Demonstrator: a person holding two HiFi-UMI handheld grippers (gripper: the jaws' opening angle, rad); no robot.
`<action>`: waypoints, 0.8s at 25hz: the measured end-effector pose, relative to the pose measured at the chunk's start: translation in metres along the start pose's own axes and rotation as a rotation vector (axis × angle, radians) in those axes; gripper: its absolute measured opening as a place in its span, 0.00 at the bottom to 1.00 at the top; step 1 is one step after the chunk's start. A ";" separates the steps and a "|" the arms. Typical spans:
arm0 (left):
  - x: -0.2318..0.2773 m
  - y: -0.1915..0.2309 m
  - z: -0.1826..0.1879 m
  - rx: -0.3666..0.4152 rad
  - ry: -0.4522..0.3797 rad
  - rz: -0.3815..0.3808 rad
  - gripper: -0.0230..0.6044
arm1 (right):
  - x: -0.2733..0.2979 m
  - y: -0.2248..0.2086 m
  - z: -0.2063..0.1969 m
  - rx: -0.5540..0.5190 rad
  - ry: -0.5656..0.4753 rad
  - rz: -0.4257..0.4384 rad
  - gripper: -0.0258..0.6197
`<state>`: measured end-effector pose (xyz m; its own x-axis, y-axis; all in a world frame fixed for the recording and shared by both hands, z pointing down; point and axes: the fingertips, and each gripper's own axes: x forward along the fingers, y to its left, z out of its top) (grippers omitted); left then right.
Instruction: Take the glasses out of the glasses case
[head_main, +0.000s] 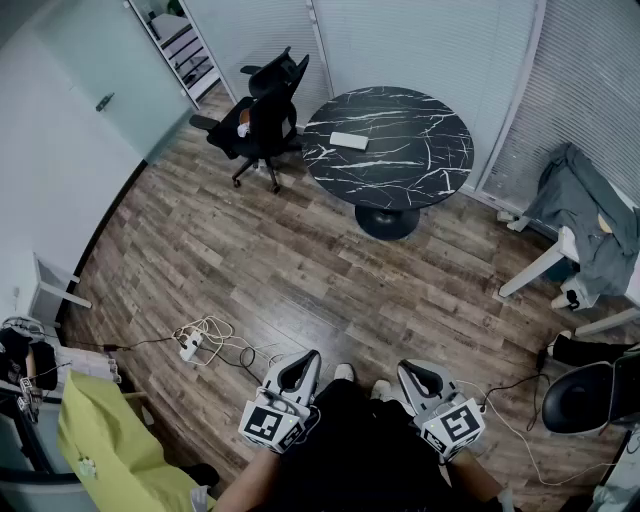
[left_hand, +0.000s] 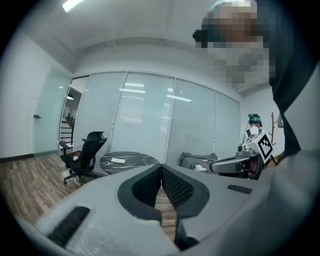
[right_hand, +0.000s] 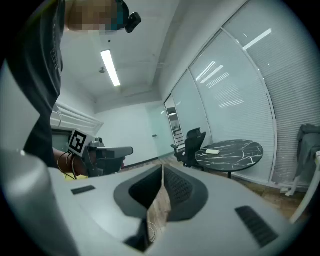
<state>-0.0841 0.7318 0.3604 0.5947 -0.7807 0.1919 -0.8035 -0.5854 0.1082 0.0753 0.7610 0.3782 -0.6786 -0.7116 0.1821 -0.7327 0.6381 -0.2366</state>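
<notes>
Task not yet under way. The person stands on the wood floor (head_main: 300, 270), well apart from the round black marbled bench (head_main: 420, 150).

Left hand-held gripper (head_main: 298, 362): jaws together, nothing between them. Right hand-held gripper (head_main: 421, 373): jaws together, also empty. Both are held close to the body and point roughly toward the bench.

The only item on the bench is small, pale and flat. I take it to be the glasses case (head_main: 349, 141). It lies on the side nearer the office chair (head_main: 262, 120). It is too small to tell whether the lid is up. No glasses visible.

Handling (judged): the case is probably a light, rigid shell that could skate on the polished top. Pin it across its narrow sides with one gripper and lift the lid with the other. The glasses are likely thin and fragile. Take them at the bridge or a temple, off the lenses, with a gentle squeeze.
</notes>
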 end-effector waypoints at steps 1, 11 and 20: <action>0.003 -0.002 0.004 0.008 -0.007 -0.008 0.07 | -0.001 -0.001 0.003 -0.011 -0.004 0.004 0.10; 0.061 0.029 0.023 -0.005 -0.053 -0.028 0.07 | 0.041 -0.033 0.031 -0.084 -0.030 0.009 0.10; 0.163 0.116 0.040 -0.049 -0.054 -0.066 0.07 | 0.146 -0.111 0.068 0.032 -0.054 0.015 0.10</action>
<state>-0.0789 0.5280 0.3654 0.6460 -0.7523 0.1298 -0.7621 -0.6256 0.1669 0.0612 0.5663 0.3659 -0.6847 -0.7176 0.1272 -0.7201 0.6393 -0.2697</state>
